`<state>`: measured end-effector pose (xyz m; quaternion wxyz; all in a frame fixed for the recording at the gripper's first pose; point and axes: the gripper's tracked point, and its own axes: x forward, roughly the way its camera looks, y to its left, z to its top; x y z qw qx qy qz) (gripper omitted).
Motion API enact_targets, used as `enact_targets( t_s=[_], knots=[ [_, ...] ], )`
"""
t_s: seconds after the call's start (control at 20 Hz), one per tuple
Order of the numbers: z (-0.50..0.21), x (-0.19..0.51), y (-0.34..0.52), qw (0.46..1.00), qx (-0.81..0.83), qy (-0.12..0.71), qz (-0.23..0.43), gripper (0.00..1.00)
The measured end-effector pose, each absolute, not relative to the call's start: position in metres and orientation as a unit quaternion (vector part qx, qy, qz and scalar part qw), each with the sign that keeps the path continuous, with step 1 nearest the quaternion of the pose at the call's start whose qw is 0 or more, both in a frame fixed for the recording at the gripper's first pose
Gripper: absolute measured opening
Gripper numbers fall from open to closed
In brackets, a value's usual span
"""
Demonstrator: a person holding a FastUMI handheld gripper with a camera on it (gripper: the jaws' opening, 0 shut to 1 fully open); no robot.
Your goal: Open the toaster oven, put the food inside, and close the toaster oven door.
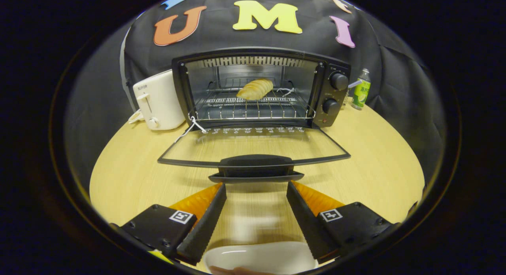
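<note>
Your claw [256, 190] hangs spread and empty just short of the handle [256, 166] of the toaster oven [261, 89], whose door [253, 146] lies flat on the table [130, 176], the food [255, 89], perhaps bread, resting far back on its rack [253, 107].

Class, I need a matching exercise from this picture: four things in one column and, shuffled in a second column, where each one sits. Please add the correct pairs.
Things
1. bread roll
2. white toaster
3. green bottle
4. oven door

Places or states
A. folded down flat, its handle just ahead of the fingers
B. on the wire rack inside the toaster oven
C. on the table beside the oven's knob side
D. on the table against the oven's other side

Pairs: 1-B, 2-D, 3-C, 4-A

The gripper is open, fingers apart, holding nothing.
</note>
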<state>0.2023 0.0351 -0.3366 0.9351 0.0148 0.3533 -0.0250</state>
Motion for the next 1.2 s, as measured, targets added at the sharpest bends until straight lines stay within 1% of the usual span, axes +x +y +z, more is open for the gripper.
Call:
enact_targets(
  t_s=[0.2, 0.4, 0.65, 0.8, 0.95, 1.2],
  knots=[
    [-0.324, 0.203, 0.034, 0.942, 0.015, 0.334, -0.023, 1.0],
    [-0.3, 0.211, 0.033, 0.954, 0.022, 0.299, -0.014, 1.0],
    [-0.266, 0.232, 0.03, 0.972, -0.001, 0.236, -0.011, 0.99],
    [-0.242, 0.252, 0.023, 0.981, -0.016, 0.193, -0.022, 1.0],
    [-0.236, 0.26, 0.018, 0.981, -0.008, 0.19, -0.033, 1.0],
    [-0.231, 0.251, 0.009, 0.98, -0.005, 0.196, -0.04, 1.0]
  ],
)
